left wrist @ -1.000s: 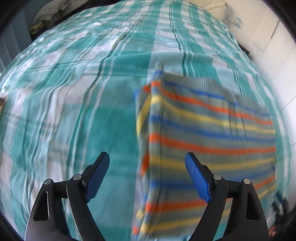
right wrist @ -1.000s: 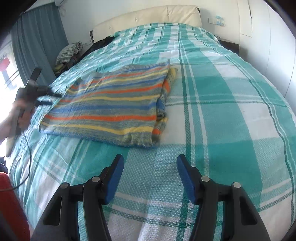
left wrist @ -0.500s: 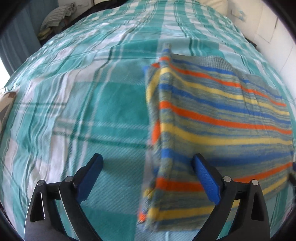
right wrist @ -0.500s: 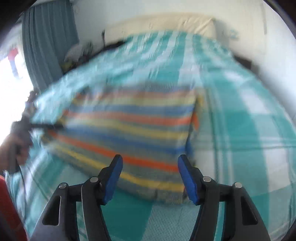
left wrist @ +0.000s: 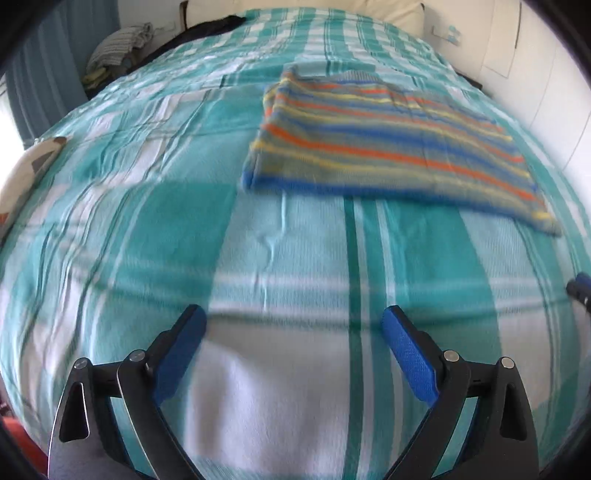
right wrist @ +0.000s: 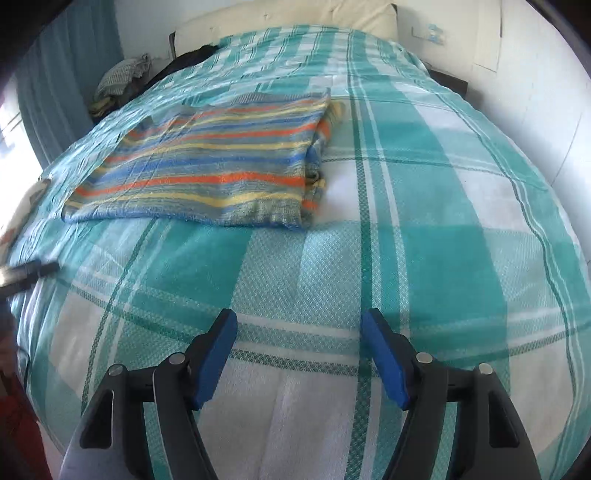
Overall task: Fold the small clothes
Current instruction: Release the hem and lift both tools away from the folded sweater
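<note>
A folded striped garment (left wrist: 388,144), grey with orange, blue and yellow bands, lies flat on the teal plaid bed cover (left wrist: 258,258). It also shows in the right wrist view (right wrist: 214,166), at the upper left. My left gripper (left wrist: 291,332) is open and empty, low over the bed's near end, well short of the garment. My right gripper (right wrist: 299,334) is open and empty, also back from the garment. The tip of the right gripper (left wrist: 580,288) shows at the right edge of the left wrist view, and the left gripper (right wrist: 29,271) shows at the left edge of the right wrist view.
A cream headboard (right wrist: 288,18) and white wall close the far end. A pile of clothes (right wrist: 122,77) and a dark item (right wrist: 188,59) sit at the bed's far left by a blue curtain (right wrist: 74,81). A pale object (left wrist: 33,162) lies at the left edge.
Both grippers have pulled back from the garment toward the near end of the bed. The garment now lies farther away in both views, flat and folded.
</note>
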Demonstrator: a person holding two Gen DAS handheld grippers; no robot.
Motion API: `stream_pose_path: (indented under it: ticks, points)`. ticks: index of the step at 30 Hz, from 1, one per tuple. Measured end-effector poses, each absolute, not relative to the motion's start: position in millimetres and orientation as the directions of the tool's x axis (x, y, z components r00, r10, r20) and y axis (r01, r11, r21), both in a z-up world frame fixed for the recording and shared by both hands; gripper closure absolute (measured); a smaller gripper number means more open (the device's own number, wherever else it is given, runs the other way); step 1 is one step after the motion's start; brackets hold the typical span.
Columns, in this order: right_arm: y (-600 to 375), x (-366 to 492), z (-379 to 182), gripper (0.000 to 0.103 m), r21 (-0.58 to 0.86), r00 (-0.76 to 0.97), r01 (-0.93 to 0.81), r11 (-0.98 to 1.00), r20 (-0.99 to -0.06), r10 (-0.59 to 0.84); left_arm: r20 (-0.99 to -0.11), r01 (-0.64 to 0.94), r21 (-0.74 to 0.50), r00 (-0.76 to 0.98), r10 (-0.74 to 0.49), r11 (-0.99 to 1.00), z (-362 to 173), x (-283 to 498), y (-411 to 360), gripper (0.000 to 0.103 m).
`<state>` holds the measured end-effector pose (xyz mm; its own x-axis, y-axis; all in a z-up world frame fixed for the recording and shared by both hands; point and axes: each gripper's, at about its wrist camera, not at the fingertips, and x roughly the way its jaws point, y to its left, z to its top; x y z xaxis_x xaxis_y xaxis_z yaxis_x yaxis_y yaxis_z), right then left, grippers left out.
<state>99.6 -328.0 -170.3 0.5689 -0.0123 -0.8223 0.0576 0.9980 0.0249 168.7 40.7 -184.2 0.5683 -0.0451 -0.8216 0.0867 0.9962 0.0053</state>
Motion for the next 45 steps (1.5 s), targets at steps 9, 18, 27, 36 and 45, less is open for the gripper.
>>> stream_pose_path:
  ticks: [9,18,27,36,45]
  points:
    - [-322,95,-192,0.020,-0.006,0.607,0.057,0.998,-0.794,-0.039,-0.809,0.129,0.045,0.586,-0.040,0.991,-199,153,38,0.001]
    - [-317,100,-195,0.020,-0.065,0.574,0.068,0.996,-0.814,-0.093,-0.878,0.185,0.061,0.477,-0.035,0.981,-201,165,34,0.001]
    - [-315,101,-197,0.020,-0.076,0.568,0.078,0.994,-0.816,-0.107,-0.850,0.204,0.060,0.523,-0.057,0.977,-200,154,36,0.001]
    - [-319,96,-197,0.019,-0.053,0.586,0.095,0.994,-0.804,-0.099,-0.814,0.252,0.072,0.573,-0.089,0.965,-159,113,31,0.003]
    - [-364,55,-158,0.019,0.229,0.643,0.220,0.948,-0.765,0.036,-0.751,0.506,0.090,0.600,-0.275,0.858,-112,143,-101,0.003]
